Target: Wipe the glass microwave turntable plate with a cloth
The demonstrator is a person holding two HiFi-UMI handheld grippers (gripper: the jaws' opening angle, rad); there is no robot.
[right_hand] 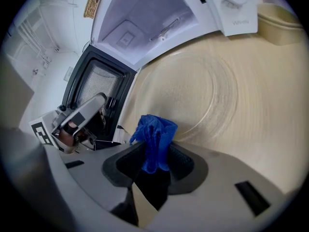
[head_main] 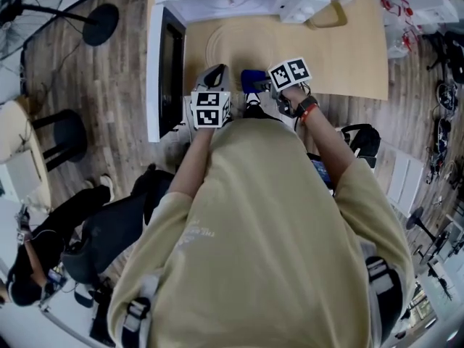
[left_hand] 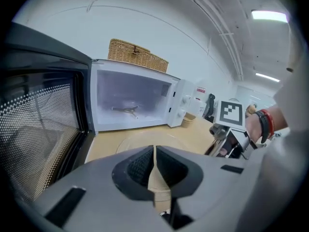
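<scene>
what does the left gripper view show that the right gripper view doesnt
Only the left gripper view: that the left gripper is shut and empty, plus the person's right hand. Only the right gripper view: the blue cloth clamped in the right gripper. Both: the open microwave and the glass turntable plate on the table.

You're working in a lab-like workroom: a microwave sits on a lone wooden counter, with a stand fan, loose cables on the plank floor, and strip lights overhead.
</scene>
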